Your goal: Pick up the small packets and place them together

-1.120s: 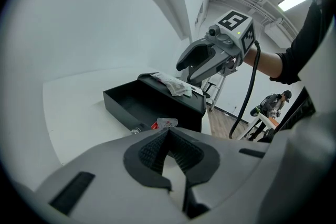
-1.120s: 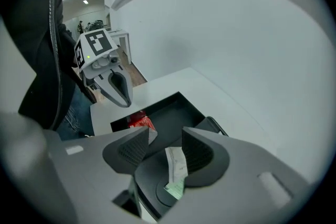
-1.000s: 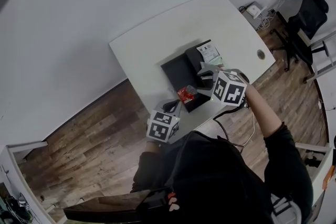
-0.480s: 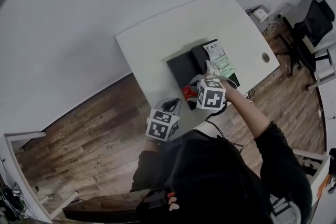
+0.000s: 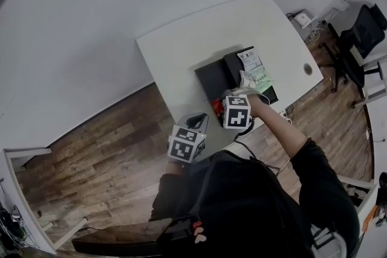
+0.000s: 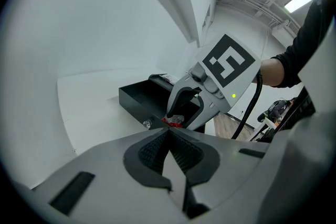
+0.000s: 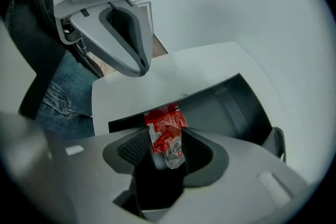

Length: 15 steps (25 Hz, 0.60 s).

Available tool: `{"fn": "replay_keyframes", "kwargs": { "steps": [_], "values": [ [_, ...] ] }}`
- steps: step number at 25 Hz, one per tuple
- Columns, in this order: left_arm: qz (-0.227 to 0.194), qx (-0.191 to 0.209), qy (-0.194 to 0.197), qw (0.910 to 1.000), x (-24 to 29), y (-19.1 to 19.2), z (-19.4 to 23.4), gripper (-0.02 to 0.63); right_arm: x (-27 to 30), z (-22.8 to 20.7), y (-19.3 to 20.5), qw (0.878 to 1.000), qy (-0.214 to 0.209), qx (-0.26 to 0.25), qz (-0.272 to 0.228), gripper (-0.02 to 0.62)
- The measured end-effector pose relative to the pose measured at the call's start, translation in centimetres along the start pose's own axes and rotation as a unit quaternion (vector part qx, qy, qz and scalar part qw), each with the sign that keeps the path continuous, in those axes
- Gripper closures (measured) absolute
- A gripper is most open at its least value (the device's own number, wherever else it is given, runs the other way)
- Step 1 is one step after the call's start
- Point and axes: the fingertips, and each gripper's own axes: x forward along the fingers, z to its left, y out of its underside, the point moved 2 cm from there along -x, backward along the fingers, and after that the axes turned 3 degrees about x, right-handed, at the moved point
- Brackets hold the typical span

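One red packet (image 7: pixel 167 124) now sits between the unclenched jaws of my right claw (image 7: pixel 166 140), which has dropped from the pale packets (image 5: pixel 254 72) at the black tray's (image 7: pixel 231 107) other end to its near corner, so a pickup looks close, while my left claw (image 6: pixel 169 136) hangs clenched and empty beside the tray over the white desk (image 5: pixel 199 45) and wooden floor (image 5: pixel 109 148).

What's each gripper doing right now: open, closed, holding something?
Left gripper: closed, empty.
Right gripper: open, with a red packet between its jaws, not yet gripped.
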Motion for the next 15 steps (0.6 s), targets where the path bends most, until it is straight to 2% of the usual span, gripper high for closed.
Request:
{"fn": "replay_keyframes", "kwargs": {
  "steps": [6, 11, 15],
  "values": [
    [0.006, -0.002, -0.001, 1.0, -0.1, 0.0, 0.0, 0.604, 1.1, -0.1, 0.9, 1.0, 0.005, 0.0, 0.022, 0.414],
    [0.002, 0.0, 0.0, 1.0, 0.0, 0.0, 0.1, 0.604, 1.5, -0.4, 1.0, 0.999, 0.026, -0.008, 0.039, 0.454],
    [0.002, -0.001, 0.001, 1.0, 0.0, 0.0, 0.1, 0.604, 1.7, -0.4, 1.2, 0.998, 0.031, -0.018, 0.054, 0.457]
  ]
}}
